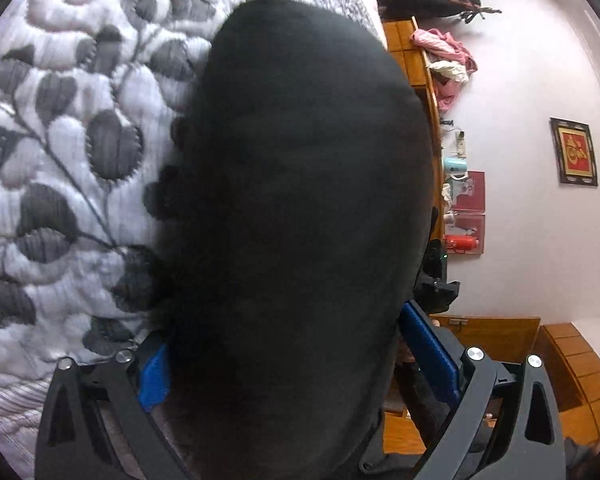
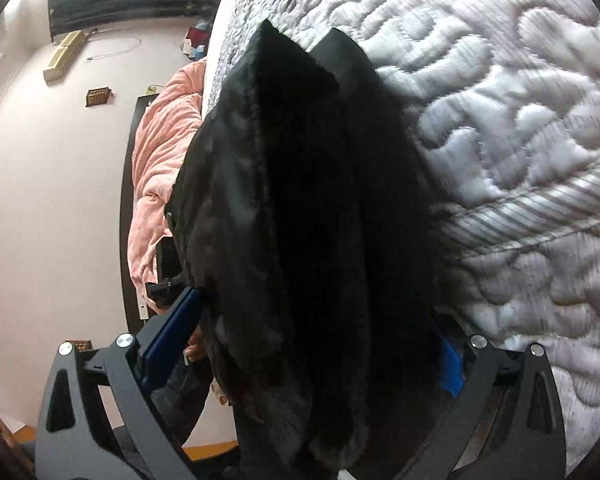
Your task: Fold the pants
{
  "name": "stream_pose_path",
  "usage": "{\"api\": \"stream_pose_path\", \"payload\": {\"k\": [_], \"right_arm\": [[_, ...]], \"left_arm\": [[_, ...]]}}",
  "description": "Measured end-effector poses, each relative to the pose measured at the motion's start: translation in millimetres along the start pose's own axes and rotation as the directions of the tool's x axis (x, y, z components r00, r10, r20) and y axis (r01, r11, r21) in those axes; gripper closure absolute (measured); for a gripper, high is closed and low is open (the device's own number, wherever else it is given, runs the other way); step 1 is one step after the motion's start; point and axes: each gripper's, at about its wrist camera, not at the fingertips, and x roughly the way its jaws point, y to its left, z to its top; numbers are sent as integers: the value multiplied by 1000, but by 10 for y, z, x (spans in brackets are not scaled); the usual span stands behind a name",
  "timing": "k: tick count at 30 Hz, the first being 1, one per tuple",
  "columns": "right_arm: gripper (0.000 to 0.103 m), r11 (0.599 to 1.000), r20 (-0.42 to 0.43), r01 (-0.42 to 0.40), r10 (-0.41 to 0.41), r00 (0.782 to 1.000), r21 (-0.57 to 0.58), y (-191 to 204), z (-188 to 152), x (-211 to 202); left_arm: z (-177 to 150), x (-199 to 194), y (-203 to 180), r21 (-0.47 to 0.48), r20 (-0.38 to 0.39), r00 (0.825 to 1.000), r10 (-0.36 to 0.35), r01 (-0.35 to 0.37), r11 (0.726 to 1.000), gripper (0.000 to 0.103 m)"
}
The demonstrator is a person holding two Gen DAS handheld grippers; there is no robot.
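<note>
The black pants [image 1: 300, 200] fill the middle of the left wrist view, draped between the blue pads of my left gripper [image 1: 296, 368], which is shut on the cloth. In the right wrist view the black pants [image 2: 300, 220] hang in bunched folds with two pointed corners at the top. My right gripper [image 2: 320, 352] is shut on them, its blue pads showing at either side. Both grippers hold the pants lifted over the quilted bedspread [image 1: 60, 160]. The fingertips are hidden by the cloth.
The grey-and-white leaf-patterned quilt [image 2: 500, 120] covers the bed. A wooden headboard shelf [image 1: 428, 80] holds clothes and bottles. A pink blanket [image 2: 160, 160] lies at the bed edge. A framed picture [image 1: 574, 152] hangs on the pale wall.
</note>
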Motion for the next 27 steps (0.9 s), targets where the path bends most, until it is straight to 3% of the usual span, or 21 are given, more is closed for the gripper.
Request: {"api": "stream_pose_path", "payload": {"k": [2,6,9,11,13,19,27], "right_arm": [[8,1000,-11,23,-23,1000,-22,42,-8,39],[45,998,-4,41,-41,999,-40,66,-40,28],[58,995,13,51,-50,999,-87,245,-88,-1],[60,992,19,61,-59,998,-115,397,-95,-16],[61,987,23,60,-57,998,-150,605,-70,-23],[61,967,5,54,-55,998,-249,1235,288,161],[61,937,-70,87,-117,991,-337,1960,1290,984]], "left_arm": [[-14,2,-12,-14,4,999,38,-37,999,9],[-62,-13,-98,-21,38,996,82,-81,996,30],[-102,-97,-191,-10,75,990,117,-117,993,46],[-122,-163,-312,15,101,985,141,-144,990,55],[-130,-229,-448,41,120,981,154,-160,986,58],[9,-658,-737,80,205,961,188,-207,975,59],[793,-1299,-611,46,267,921,283,-305,951,59]]}}
